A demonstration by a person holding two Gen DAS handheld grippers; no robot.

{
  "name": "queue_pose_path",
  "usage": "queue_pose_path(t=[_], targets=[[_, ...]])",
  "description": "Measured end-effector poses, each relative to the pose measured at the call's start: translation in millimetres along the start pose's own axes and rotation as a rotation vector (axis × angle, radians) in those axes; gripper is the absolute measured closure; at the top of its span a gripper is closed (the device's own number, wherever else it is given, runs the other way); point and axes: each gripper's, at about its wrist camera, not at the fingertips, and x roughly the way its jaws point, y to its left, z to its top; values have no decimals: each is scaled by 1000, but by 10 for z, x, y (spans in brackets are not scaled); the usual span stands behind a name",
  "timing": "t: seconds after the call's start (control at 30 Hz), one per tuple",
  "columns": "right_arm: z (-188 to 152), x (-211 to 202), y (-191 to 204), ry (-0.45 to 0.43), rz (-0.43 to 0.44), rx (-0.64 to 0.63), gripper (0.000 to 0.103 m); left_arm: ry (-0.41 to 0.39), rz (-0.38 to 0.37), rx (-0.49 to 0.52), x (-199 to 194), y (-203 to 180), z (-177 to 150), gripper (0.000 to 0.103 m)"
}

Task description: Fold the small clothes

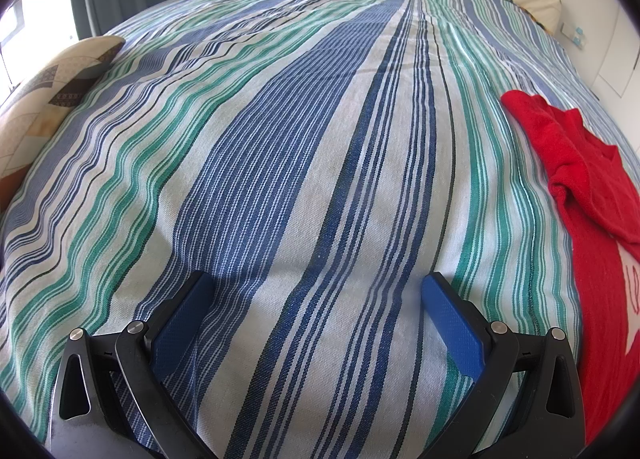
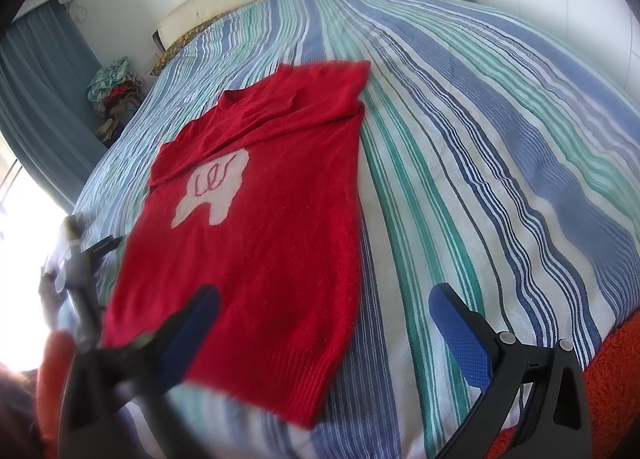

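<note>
Two blue-padded fingers of the left gripper stood wide apart and held nothing, poised over a striped bedspread. A red sweater lay at the right edge of that view, well apart from the gripper. A patterned pillow sat far left of the sweater.

From the right wrist, the right gripper was also spread wide and empty, just above the sweater's ribbed hem. The sweater lay flat on the bedspread, a white patch on its chest. The left gripper appeared blurred beside the sweater's left edge.
</note>
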Motion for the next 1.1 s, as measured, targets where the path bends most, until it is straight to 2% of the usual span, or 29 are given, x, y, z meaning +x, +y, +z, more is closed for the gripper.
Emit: queue_pose_path(t=[1.1], targets=[[-14, 75, -17, 24, 4, 16, 1, 0, 0, 0, 1, 0, -1, 0]])
